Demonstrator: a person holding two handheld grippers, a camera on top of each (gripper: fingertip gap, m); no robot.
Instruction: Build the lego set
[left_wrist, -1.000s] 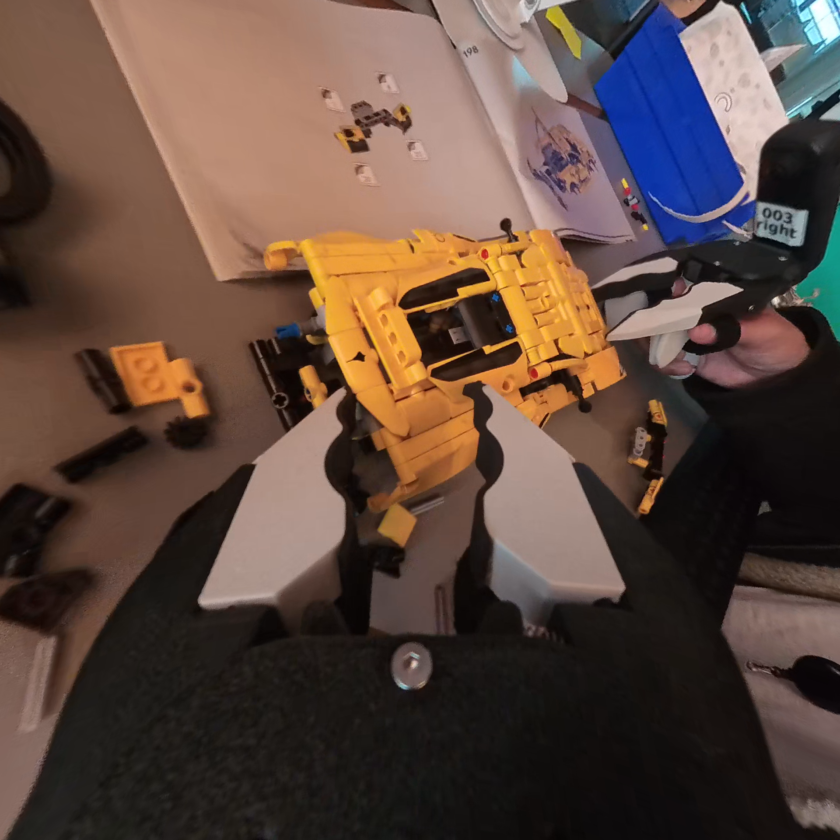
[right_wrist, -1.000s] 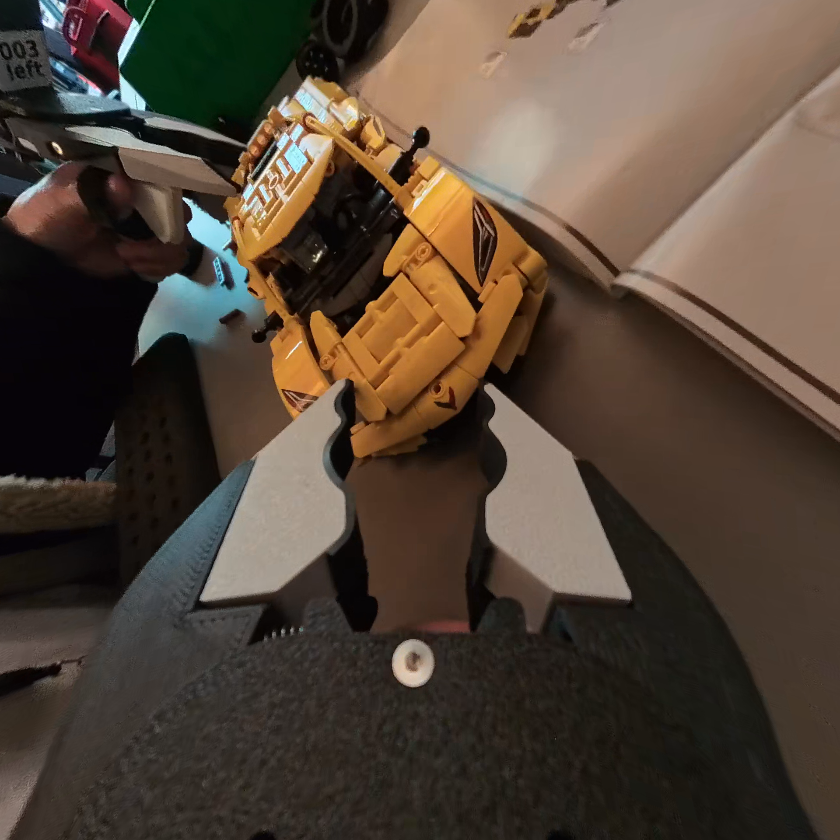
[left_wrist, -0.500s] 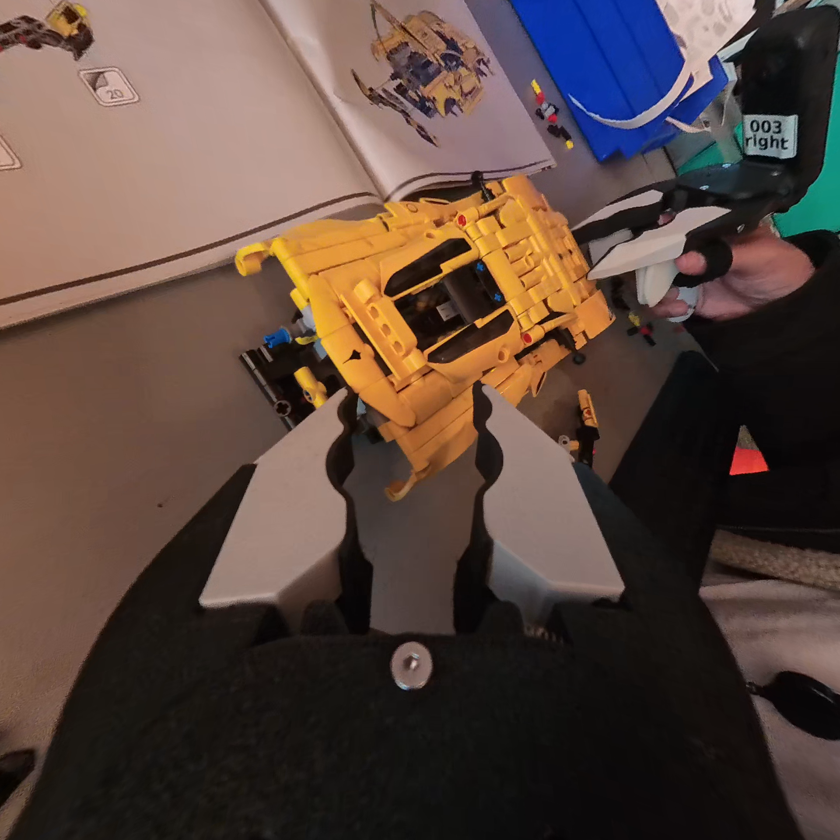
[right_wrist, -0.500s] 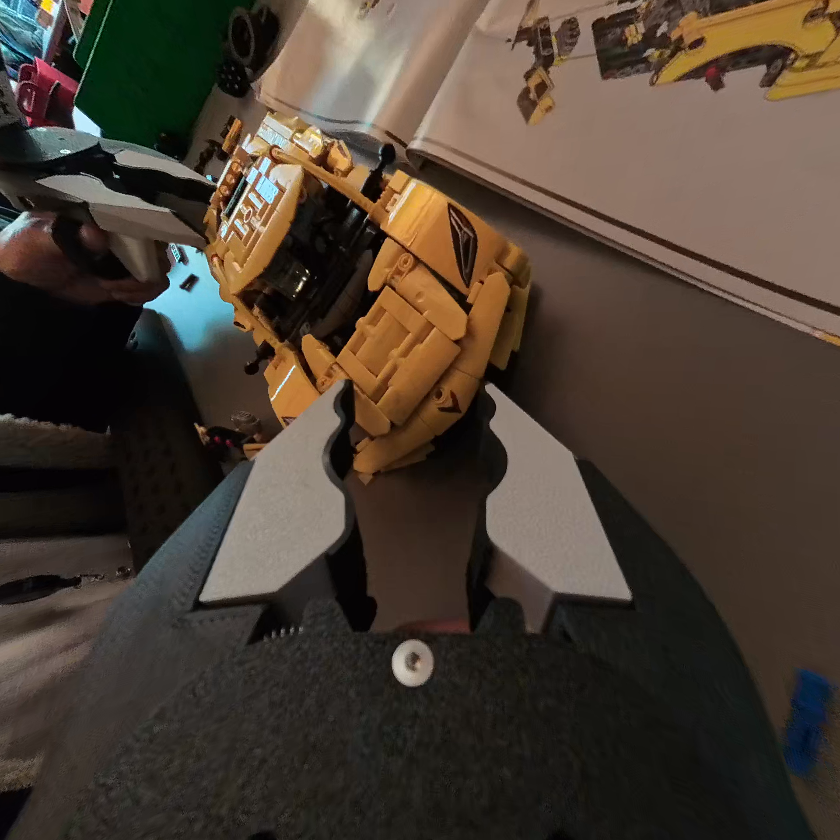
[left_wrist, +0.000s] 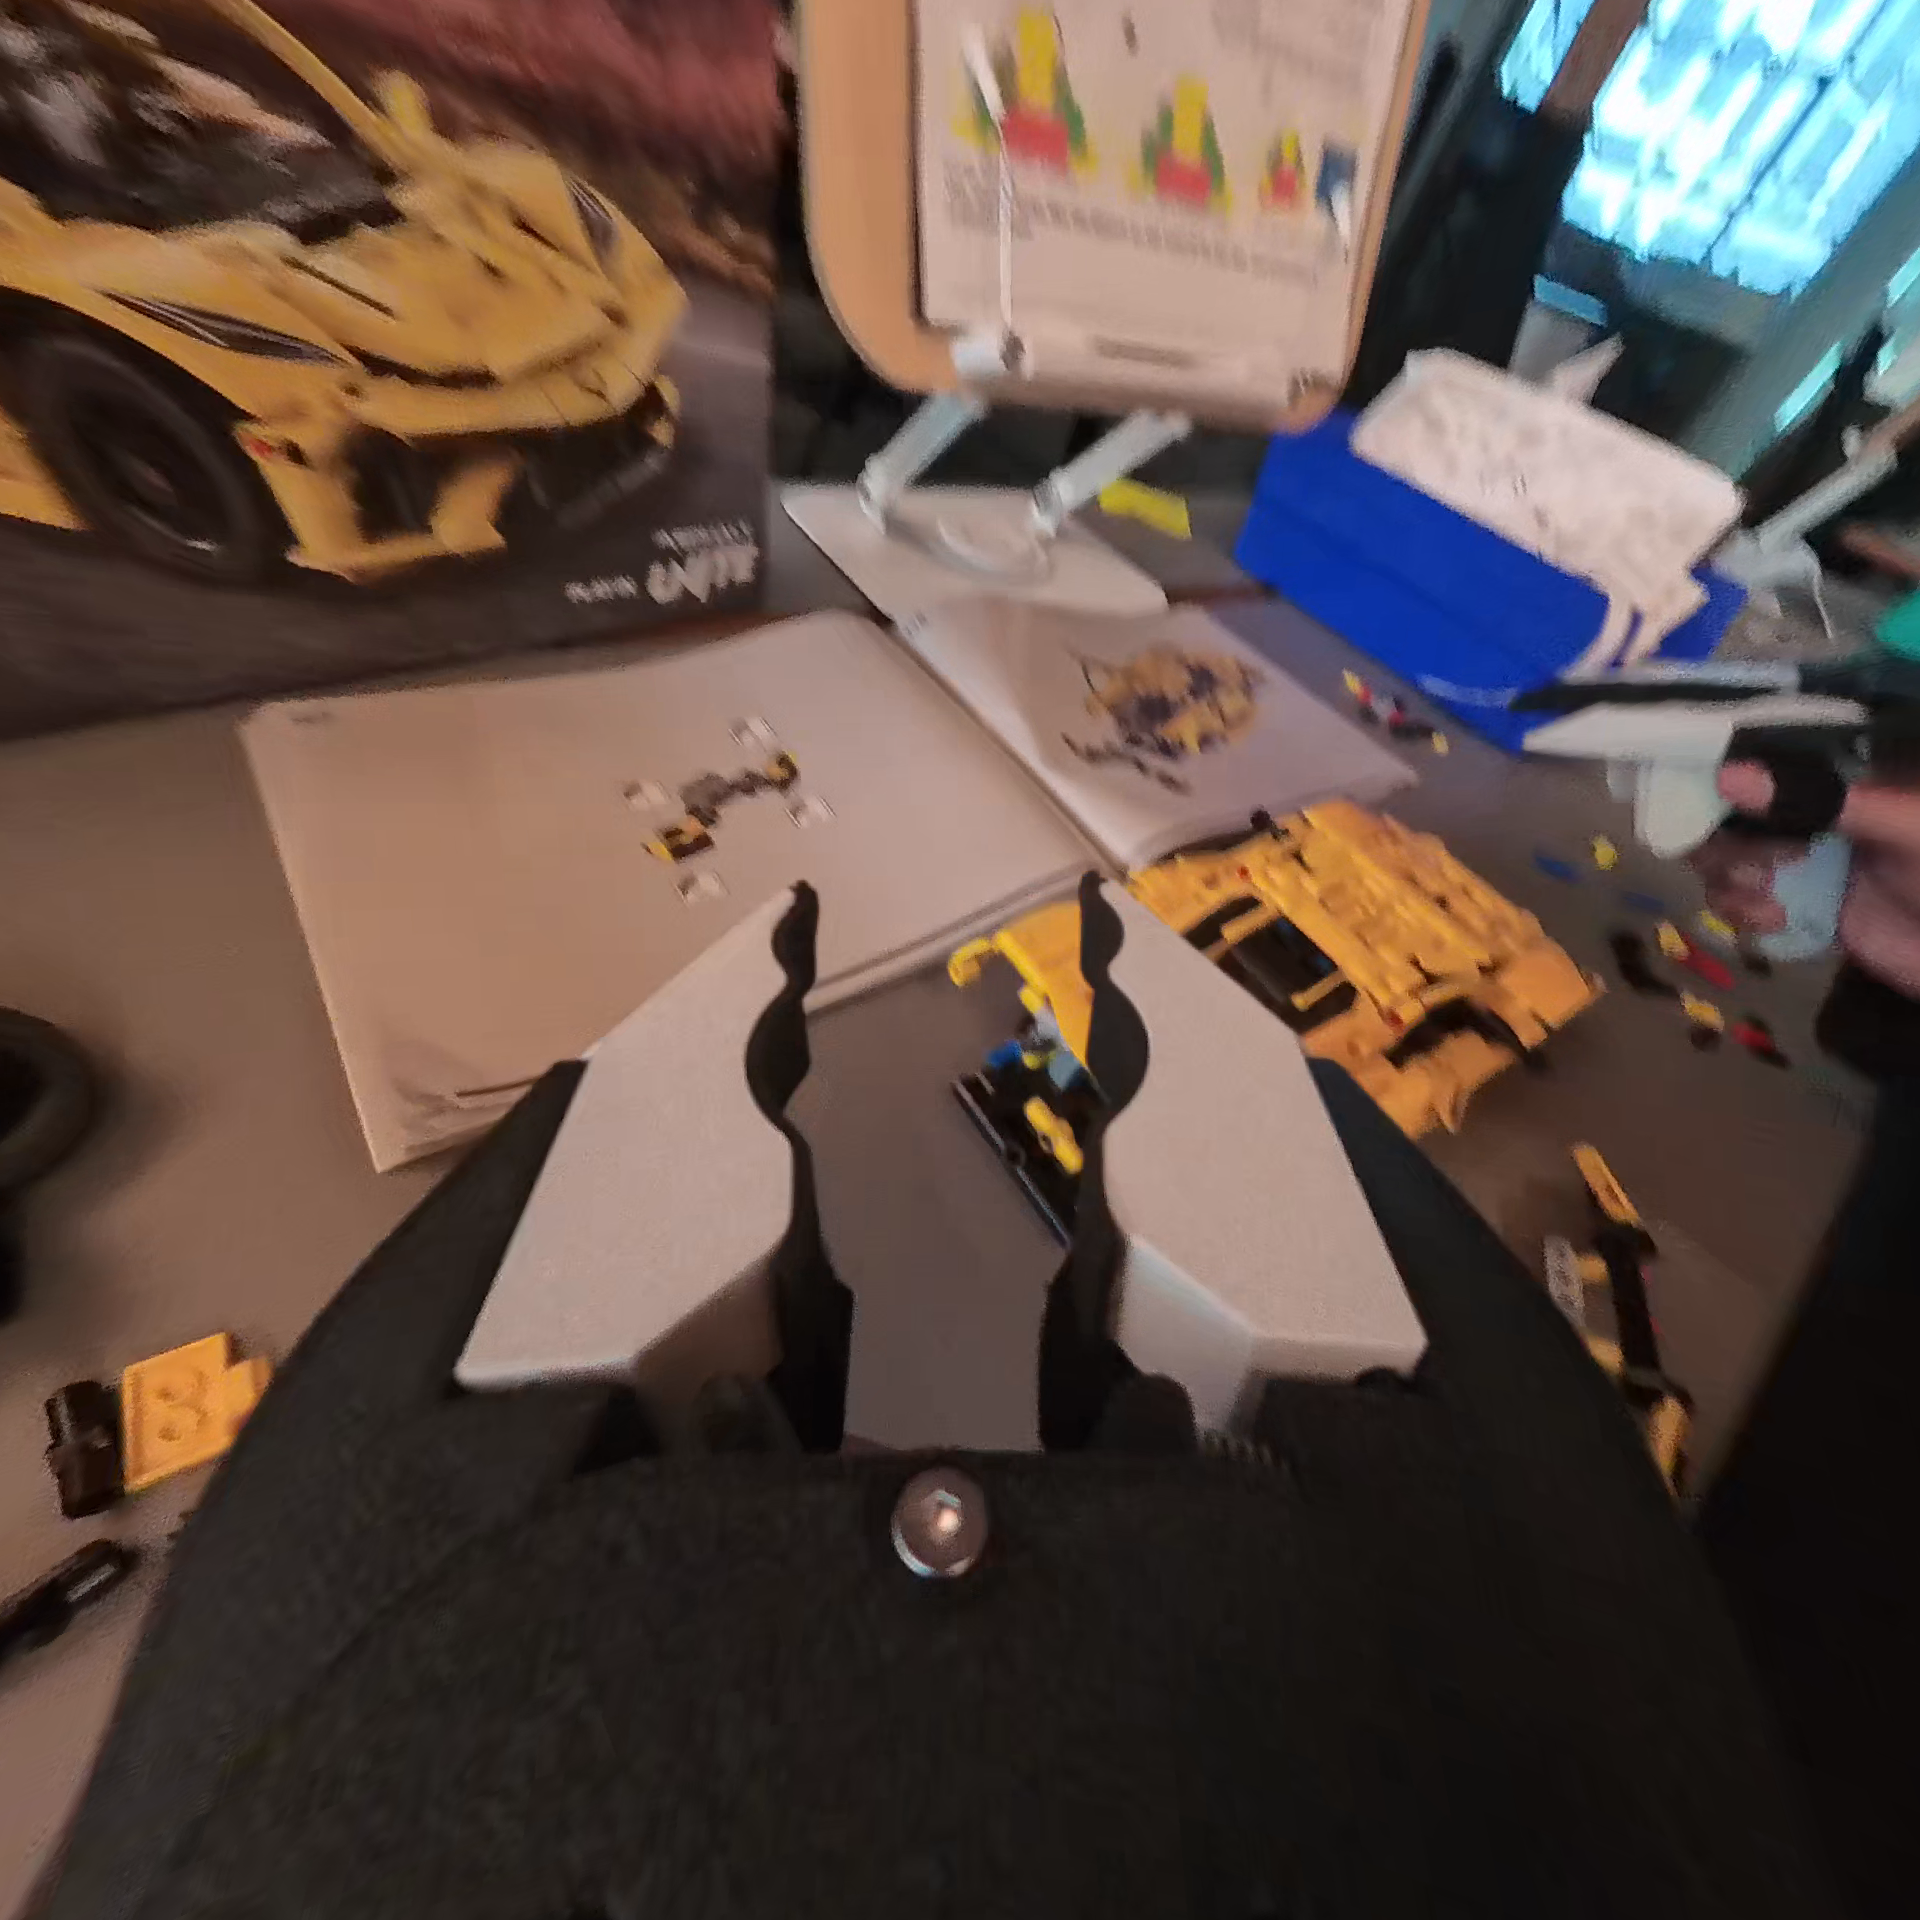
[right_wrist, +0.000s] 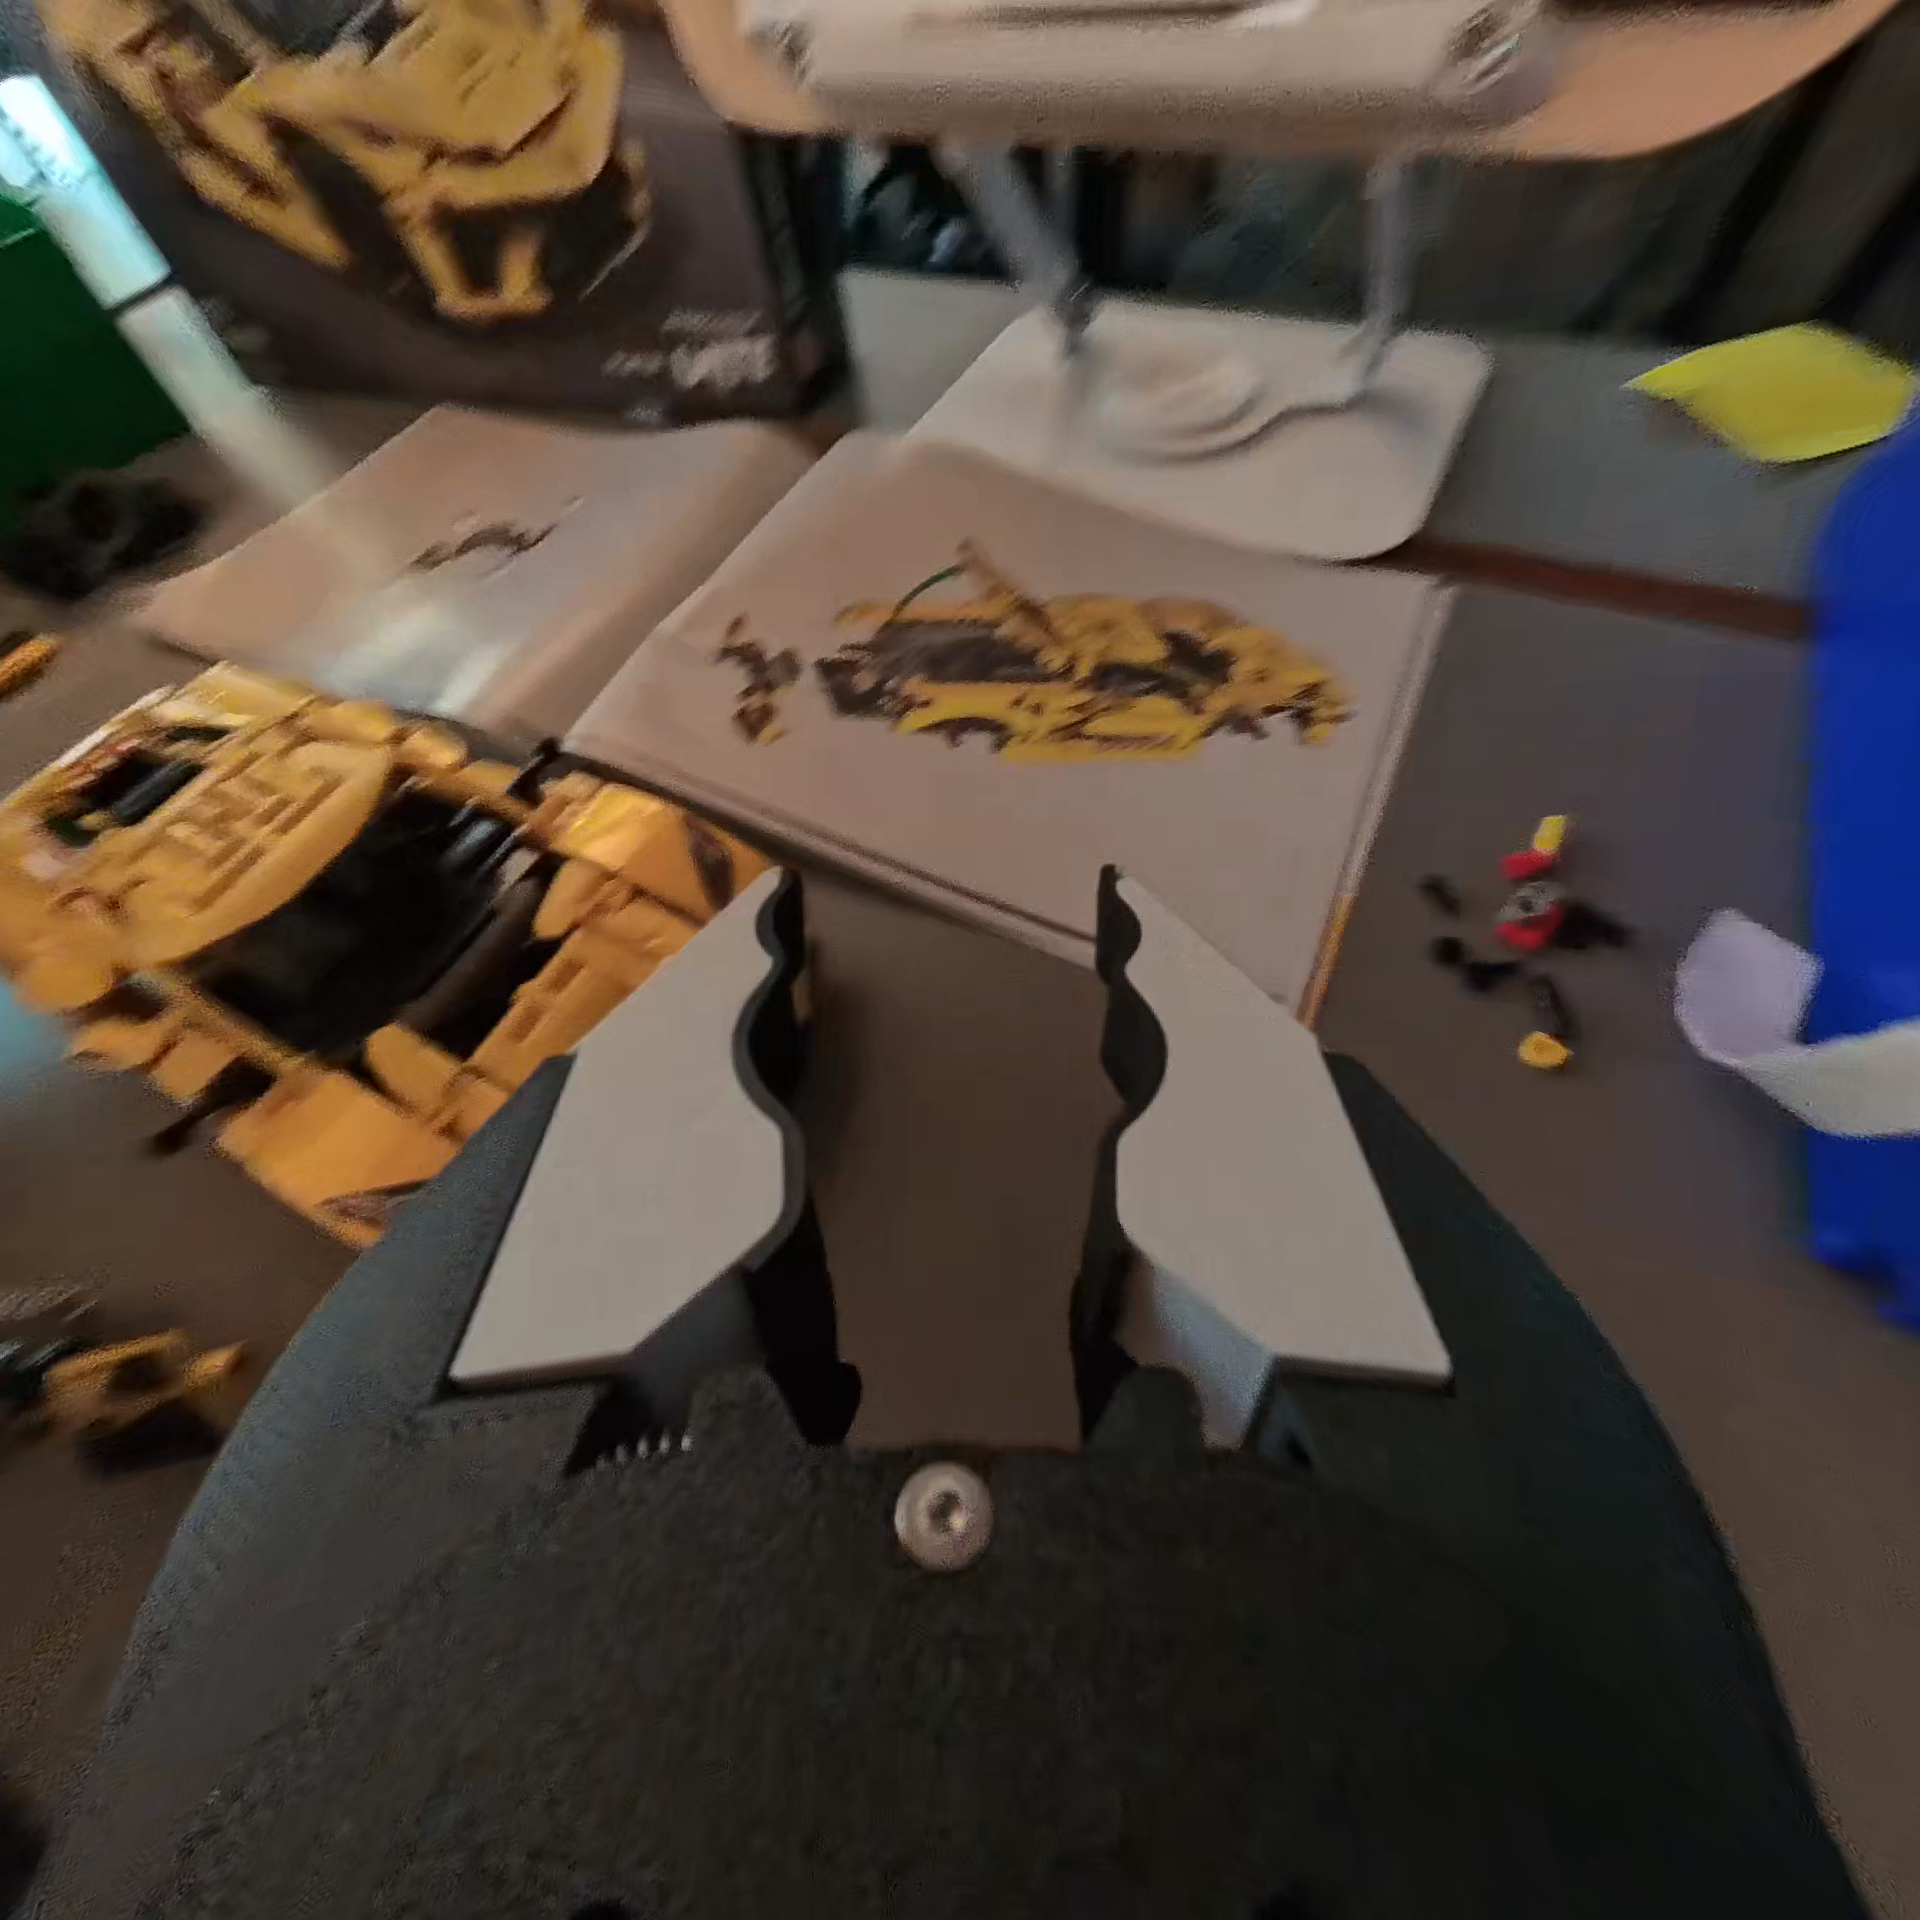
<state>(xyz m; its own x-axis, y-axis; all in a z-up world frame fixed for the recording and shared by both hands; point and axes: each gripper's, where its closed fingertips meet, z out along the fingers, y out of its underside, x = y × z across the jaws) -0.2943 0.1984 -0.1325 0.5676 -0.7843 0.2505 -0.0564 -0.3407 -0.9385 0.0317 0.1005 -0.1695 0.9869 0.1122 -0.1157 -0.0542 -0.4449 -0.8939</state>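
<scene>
The yellow lego car (left_wrist: 1361, 935) lies on the grey table just in front of the open instruction book (left_wrist: 644, 852). In the right wrist view the car (right_wrist: 343, 914) is at the left, blurred. My left gripper (left_wrist: 940, 904) is open and empty, raised above the table, left of the car. My right gripper (right_wrist: 945, 883) is open and empty, to the right of the car, over the table by the book (right_wrist: 1018, 727). The right gripper also shows at the far right of the left wrist view (left_wrist: 1683, 717), held by a hand.
The set's box (left_wrist: 343, 343) stands at the back left. A board on a white stand (left_wrist: 1039, 312) is behind the book. A blue bin (left_wrist: 1455, 582) sits at the right. Loose pieces lie by the car (left_wrist: 1023, 1122), at the left (left_wrist: 177, 1392) and right (right_wrist: 1527, 925). Across from one pair of fingers to the other is roughly 35 centimetres.
Both grippers have let go of the car and pulled back and up. The car now lies on the table. Both views are blurred by motion.
</scene>
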